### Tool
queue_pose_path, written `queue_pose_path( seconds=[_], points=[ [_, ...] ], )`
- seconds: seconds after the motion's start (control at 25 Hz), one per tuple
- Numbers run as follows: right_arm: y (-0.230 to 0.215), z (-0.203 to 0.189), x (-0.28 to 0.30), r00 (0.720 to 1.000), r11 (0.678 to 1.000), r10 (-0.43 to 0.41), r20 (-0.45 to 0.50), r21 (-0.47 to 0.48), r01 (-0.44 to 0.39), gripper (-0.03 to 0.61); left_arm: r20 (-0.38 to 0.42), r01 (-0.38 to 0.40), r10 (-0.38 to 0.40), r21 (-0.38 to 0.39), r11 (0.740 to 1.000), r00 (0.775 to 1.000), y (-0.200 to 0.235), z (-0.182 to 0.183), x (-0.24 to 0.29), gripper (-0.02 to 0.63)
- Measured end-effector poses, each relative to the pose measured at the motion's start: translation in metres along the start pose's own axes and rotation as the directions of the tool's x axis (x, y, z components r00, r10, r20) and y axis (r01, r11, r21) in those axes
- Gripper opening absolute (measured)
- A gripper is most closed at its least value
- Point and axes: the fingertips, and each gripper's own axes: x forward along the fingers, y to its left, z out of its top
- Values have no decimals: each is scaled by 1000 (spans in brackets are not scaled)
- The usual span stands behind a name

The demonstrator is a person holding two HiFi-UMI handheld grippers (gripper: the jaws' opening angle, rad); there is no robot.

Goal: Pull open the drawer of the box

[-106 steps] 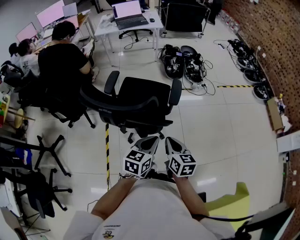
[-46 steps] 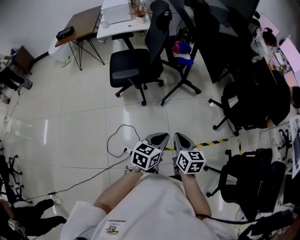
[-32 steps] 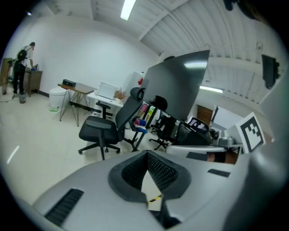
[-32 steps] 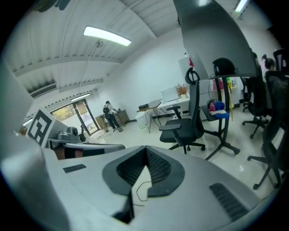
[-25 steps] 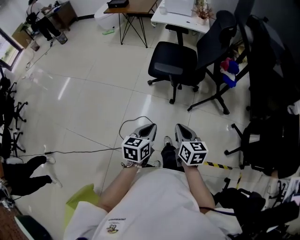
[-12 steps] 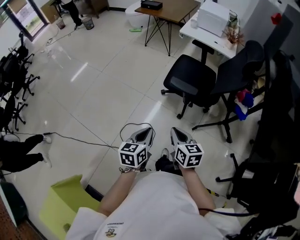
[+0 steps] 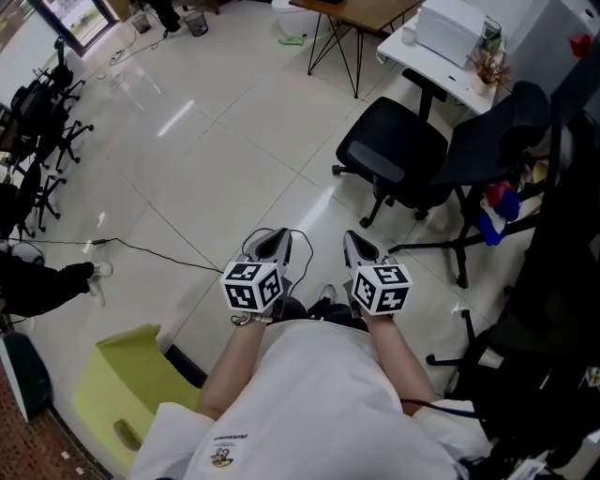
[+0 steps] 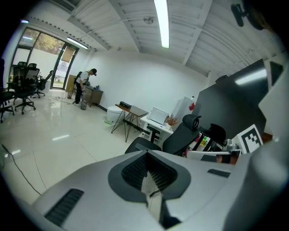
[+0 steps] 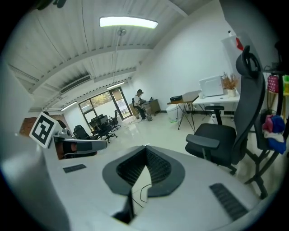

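Observation:
No box with a drawer can be made out in any view. In the head view my left gripper [image 7: 278, 235] and right gripper [image 7: 351, 238] are held side by side in front of the person's chest, pointing out over the pale tiled floor [image 7: 234, 141]. Both are shut with nothing in them. In the left gripper view the left gripper [image 8: 145, 153] has its tips together, and the same holds for the right gripper [image 9: 145, 147] in the right gripper view. Each gripper's marker cube shows at the edge of the other's view.
A black office chair [image 7: 394, 155] stands ahead on the right, beside a white desk [image 7: 412, 52] with a white machine [image 7: 453, 26]. A thin cable [image 7: 141, 247] crosses the floor. A yellow-green bin [image 7: 122, 394] sits at lower left. More black chairs [image 7: 37, 103] stand at far left.
The whole view has swung round: the office chair and desk now lie further up and right, the yellow-green bin has come closer. Both grippers stay side by side and shut.

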Motion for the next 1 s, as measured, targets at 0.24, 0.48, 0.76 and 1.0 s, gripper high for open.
queue_pose_path(
  seconds=[0.24,0.48,0.76,1.0],
  points=[
    [-5,-2,7,999,999,36,-29,-20,-37,-12,0,-25,25,-40,999,1000,-5,-9,7,2],
    [-1,-2,19,997,997,65,-52,-27,-67,-12,-5,-56,56,-63,996,998,4,-12,6,2],
    [-2,-1,34,994,996,81,-76,-34,-84,-12,-25,-60,58,-78,995,998,11,-13,17,2],
    [-16,12,60,995,997,67,-78,-30,-70,-12,-47,-39,36,-77,996,998,22,-4,45,2]
  ],
)
